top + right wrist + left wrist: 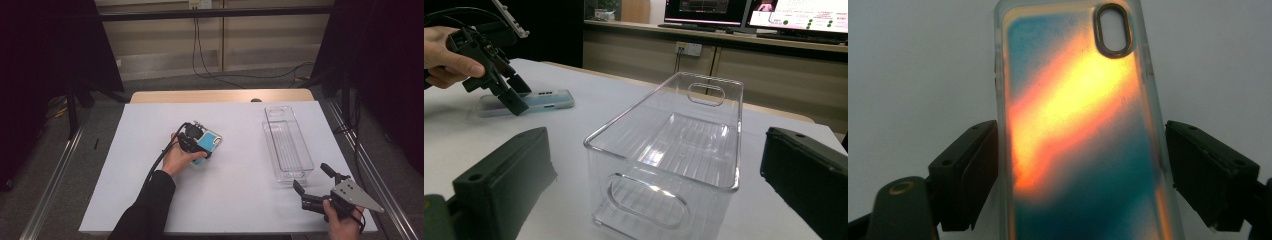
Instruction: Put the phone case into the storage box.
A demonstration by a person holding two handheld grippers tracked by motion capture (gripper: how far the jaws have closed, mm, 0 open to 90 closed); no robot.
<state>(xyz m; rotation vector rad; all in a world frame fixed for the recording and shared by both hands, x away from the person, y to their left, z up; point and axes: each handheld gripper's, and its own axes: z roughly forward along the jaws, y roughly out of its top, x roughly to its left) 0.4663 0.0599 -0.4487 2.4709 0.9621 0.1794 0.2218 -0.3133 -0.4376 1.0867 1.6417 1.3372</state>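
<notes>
left claw: black blocky jaws, each with a small round screw hole
left cable: thick, black
right claw: black, topped by a grey three-cornered plate with dark screws
sleeve: long, black

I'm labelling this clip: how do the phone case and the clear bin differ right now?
The phone case lies flat and thin on the table; the clear bin stands as a deep open box. The phone case is coloured teal and orange behind its clear edge; the clear bin is colourless throughout. The left hand-held gripper straddles the phone case with jaws open; the right hand-held gripper sits open just short of the clear bin. Both rest on the white table.
</notes>
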